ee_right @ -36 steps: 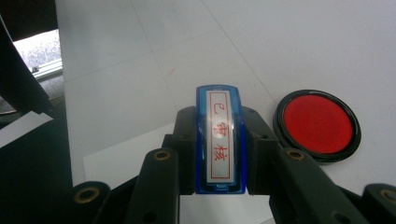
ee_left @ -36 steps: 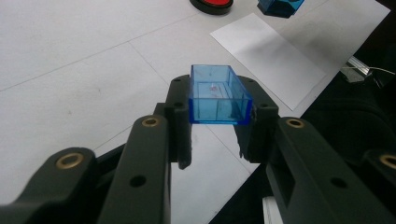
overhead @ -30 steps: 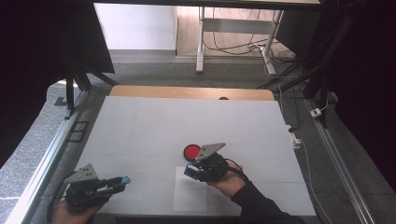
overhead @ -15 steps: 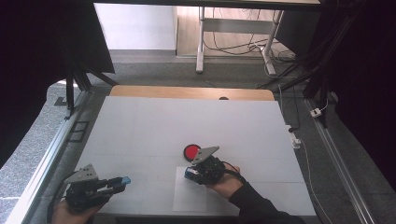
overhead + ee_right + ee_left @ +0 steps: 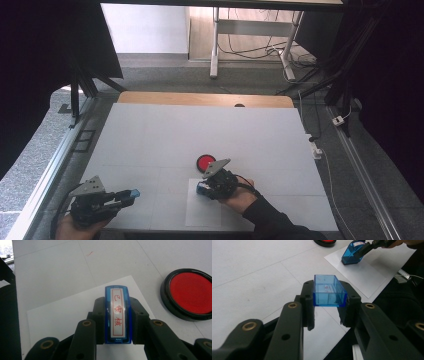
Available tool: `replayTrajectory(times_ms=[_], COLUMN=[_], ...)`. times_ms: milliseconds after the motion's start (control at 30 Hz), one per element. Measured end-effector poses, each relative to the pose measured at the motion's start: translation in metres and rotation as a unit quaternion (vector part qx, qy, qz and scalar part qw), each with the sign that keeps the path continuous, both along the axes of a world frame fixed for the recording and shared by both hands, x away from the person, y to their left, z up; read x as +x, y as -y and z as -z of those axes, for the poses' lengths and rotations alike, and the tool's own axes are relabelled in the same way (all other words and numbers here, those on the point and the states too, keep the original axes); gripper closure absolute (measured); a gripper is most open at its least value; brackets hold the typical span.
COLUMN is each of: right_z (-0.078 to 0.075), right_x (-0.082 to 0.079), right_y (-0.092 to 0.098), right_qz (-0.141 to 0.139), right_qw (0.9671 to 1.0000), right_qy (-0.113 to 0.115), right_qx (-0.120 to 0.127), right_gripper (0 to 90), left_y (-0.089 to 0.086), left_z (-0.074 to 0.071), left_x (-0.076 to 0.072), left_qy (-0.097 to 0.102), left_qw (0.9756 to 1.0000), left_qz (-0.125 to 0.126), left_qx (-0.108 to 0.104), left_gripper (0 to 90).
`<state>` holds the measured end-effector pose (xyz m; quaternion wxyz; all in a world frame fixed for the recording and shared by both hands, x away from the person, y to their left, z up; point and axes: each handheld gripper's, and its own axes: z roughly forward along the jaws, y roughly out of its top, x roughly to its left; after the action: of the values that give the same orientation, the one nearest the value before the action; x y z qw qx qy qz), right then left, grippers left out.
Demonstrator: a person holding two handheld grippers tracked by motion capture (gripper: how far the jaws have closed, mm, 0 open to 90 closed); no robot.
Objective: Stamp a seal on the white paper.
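Item: blue stamp (image 5: pixel 117 315), translucent plastic body, white label with red characters on top. It stood on the paper sheet (image 5: pixel 202 212), just beside the red ink pad (image 5: pixel 205 162), well apart from your left hand.

Handling, as judged: light, rigid, smooth-sided, likely slippery; you did best gripping its flat long faces.

Right gripper (image 5: pixel 206 187): jaws clamped on the stamp.

Left gripper (image 5: pixel 329 296): jaws clamped on the blue cap (image 5: pixel 327 290), clear of the table.

stamp (image 5: pixel 117 315) base: hidden from the right gripper view, facing the paper (image 5: pixel 65 315)
ink pad (image 5: pixel 325 242): cut by top edge
left hand (image 5: pixel 75 231): cut by bottom edge
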<state>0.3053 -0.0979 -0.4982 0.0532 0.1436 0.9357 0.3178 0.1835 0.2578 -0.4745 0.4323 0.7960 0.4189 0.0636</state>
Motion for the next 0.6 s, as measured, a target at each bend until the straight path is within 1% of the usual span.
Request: replayTrajectory(times_ms=[200, 333, 400, 500, 600], right_z=[-0.0002, -0.001, -0.001, -0.0007, 0.0001], right_x=[-0.001, -0.0058, -0.007, -0.0065, -0.0038], right_y=[-0.0014, -0.005, -0.0058, -0.0055, -0.0036], right_qz=[0.003, 0.001, 0.001, 0.002, 0.005], right_qw=[1.0, 0.9996, 0.9994, 0.9995, 0.9998], right_qy=[0.002, 0.02, 0.024, 0.022, 0.011], right_qx=[-0.007, -0.02, -0.023, -0.022, -0.014], right_gripper=[70.8, 70.9, 70.9, 70.9, 70.9], left_y=[0.0002, 0.0005, 0.0005, 0.0007, 0.0006], left_z=[0.0001, 0.0001, 0.0001, 0.0001, 0.0002], left_x=[0.0001, 0.0001, 0.0002, 0.0002, 0.0002], left_qy=[0.0, 0.0, -0.001, -0.001, -0.001], left_qw=[1.0, 1.0, 1.0, 1.0, 1.0], left_qz=[0.0, 0.0, 0.0, 0.0, 0.0], left_qx=[0.0, 0.001, 0.001, 0.002, 0.002], left_gripper=[68.2, 68.2, 68.2, 68.2, 68.2])
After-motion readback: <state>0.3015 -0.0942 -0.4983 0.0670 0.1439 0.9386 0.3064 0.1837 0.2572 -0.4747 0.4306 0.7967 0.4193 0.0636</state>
